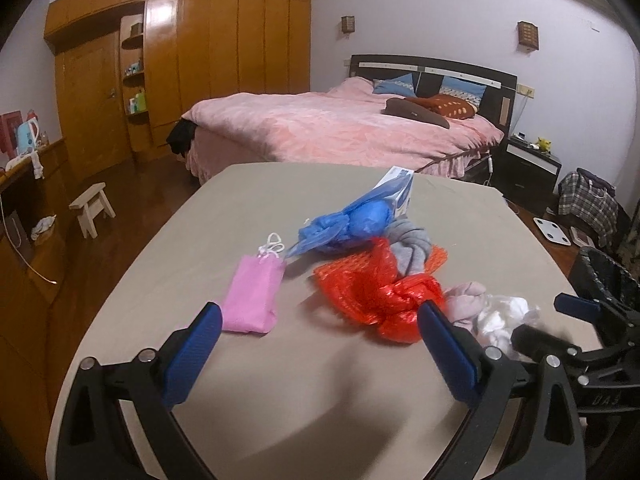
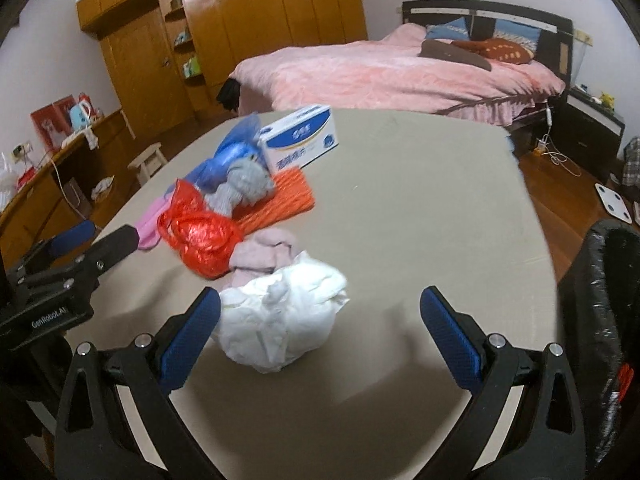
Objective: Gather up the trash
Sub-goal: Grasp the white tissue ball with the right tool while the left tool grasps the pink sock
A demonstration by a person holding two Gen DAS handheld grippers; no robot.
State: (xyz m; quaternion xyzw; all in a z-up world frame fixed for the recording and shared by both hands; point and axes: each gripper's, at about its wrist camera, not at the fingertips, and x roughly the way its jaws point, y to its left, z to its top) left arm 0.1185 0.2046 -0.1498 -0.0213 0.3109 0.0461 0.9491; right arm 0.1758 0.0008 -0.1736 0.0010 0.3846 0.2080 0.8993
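Trash lies on a beige table [image 1: 280, 380] [image 2: 420, 200]. A crumpled red plastic bag [image 1: 384, 300] [image 2: 200, 240] sits just ahead of my left gripper [image 1: 320, 312], which is open and empty. A pink pouch [image 1: 252, 296] lies by its left finger. Farther off are a blue plastic bag [image 1: 348, 224] [image 2: 232, 156], grey cloth [image 1: 408, 244] [image 2: 244, 184] and an orange mesh [image 1: 436, 256] [image 2: 280, 200]. A white crumpled wad [image 2: 284, 320] [image 1: 500, 320] lies between the fingers of my open right gripper [image 2: 320, 300], nearer the left finger. A pale pink cloth [image 2: 264, 256] [image 1: 466, 300] sits behind it.
A black-lined bin [image 2: 604, 320] [image 1: 604, 276] stands off the table's right edge. A blue and white tissue box [image 2: 300, 140] [image 1: 396, 188] rests at the far side. Beyond are a pink bed [image 1: 340, 128], a wooden wardrobe [image 1: 200, 48], a small stool [image 1: 92, 208] and a scale [image 2: 614, 202] on the floor.
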